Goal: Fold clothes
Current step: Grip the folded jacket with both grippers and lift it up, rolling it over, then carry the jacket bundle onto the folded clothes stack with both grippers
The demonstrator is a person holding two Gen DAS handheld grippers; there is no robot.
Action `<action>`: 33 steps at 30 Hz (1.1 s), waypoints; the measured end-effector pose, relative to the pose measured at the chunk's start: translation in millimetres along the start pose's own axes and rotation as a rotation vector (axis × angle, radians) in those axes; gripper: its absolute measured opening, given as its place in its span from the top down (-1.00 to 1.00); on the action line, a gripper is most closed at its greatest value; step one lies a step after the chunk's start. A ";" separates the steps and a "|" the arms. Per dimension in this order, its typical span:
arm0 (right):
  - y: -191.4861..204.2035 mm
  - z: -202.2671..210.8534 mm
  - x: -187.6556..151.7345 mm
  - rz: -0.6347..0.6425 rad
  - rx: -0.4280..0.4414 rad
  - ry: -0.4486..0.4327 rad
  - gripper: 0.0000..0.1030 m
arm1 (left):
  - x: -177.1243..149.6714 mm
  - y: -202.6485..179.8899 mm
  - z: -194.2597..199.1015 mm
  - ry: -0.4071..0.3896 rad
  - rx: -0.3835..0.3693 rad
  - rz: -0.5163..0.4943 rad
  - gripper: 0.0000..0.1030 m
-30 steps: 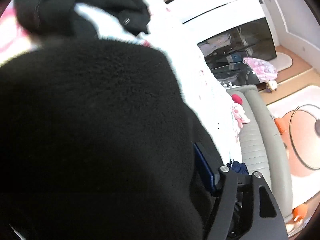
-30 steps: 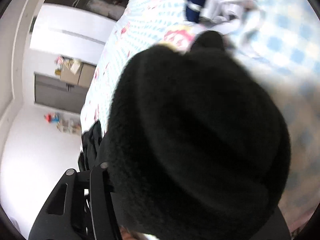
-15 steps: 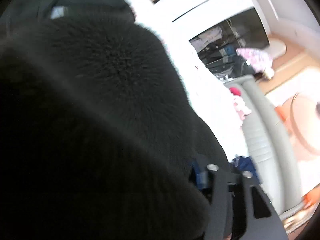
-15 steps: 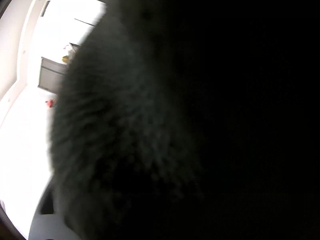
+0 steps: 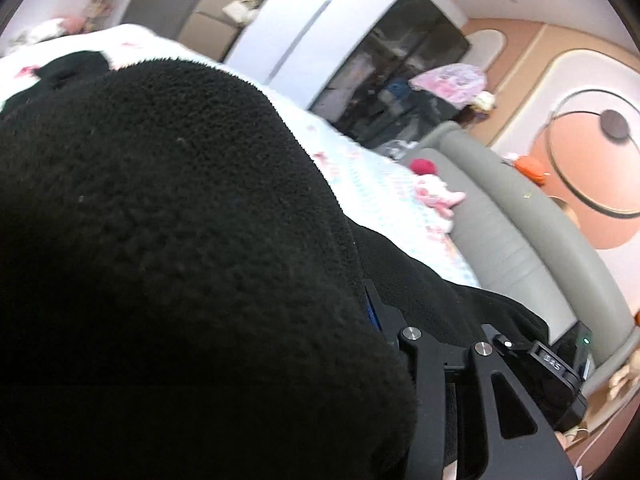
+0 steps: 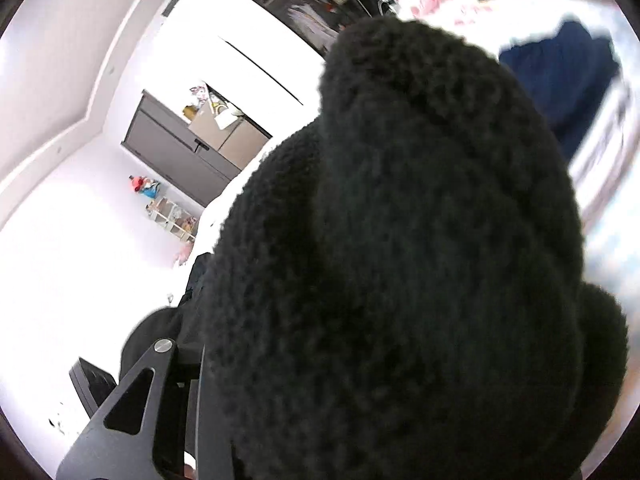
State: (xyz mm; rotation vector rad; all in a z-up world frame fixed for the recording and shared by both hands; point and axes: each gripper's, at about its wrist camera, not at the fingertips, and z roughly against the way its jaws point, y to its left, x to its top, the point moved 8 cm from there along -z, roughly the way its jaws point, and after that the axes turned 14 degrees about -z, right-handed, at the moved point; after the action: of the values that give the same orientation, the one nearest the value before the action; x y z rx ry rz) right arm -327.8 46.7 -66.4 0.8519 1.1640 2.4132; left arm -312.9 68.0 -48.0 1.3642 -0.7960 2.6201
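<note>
Fleece [image 5: 168, 248] fills most of my left camera, black and thick, bunched right over my left gripper [image 5: 384, 320] so that only one black finger [image 5: 424, 392] and a sliver of blue pad show at the lower right; the other finger is buried, and I cannot tell how far the jaws stand apart, though the cloth is draped on them and seems caught there. Beyond the fleece, on this view, lies the bed [image 5: 360, 184] with its pale checked cover, and the garment spreads over the near side of it, a dark lobe reaching toward the far left edge. A pink toy [image 5: 436, 196] sits at the bed's right edge against the grey headboard [image 5: 508, 240], with a red ball [image 5: 424, 166] just beside it. Behind stand a white wardrobe [image 5: 304, 28] and a dark glass cabinet [image 5: 400, 64]. On my right camera the same fleece [image 6: 400, 240] hangs in front of the lens and covers my right gripper [image 6: 208, 400]; one black finger [image 6: 132, 412] shows at the lower left, the other is hidden, so here too I cannot say how wide it is, only that the cloth lies over it. Past the fleece, at the upper right, a navy garment [image 6: 560, 76] lies on the bed [image 6: 608, 208], blurred. To the left are a white wall and a grey door [image 6: 176, 152].
</note>
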 end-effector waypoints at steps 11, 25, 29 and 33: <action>-24.4 64.8 160.6 0.102 -0.109 -0.181 0.30 | 57.3 -156.5 -133.5 0.035 -0.200 -0.101 0.17; -216.7 -10.3 267.8 -0.289 -0.200 -0.114 -0.30 | -48.2 -179.1 -321.0 0.288 -0.256 0.142 -0.02; -211.4 1.5 261.7 -0.309 -0.087 -0.168 -0.36 | -47.3 -157.5 -316.1 0.341 -0.395 0.238 -0.36; -192.5 11.3 255.5 -0.334 -0.118 -0.301 -0.36 | -43.9 -142.5 -293.7 0.362 -0.397 0.247 -0.41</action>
State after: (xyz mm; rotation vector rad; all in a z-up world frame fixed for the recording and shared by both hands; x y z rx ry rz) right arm -510.0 304.7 -117.9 0.8688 0.9533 1.9833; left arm -461.1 339.3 -161.6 0.7040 -1.3933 2.5663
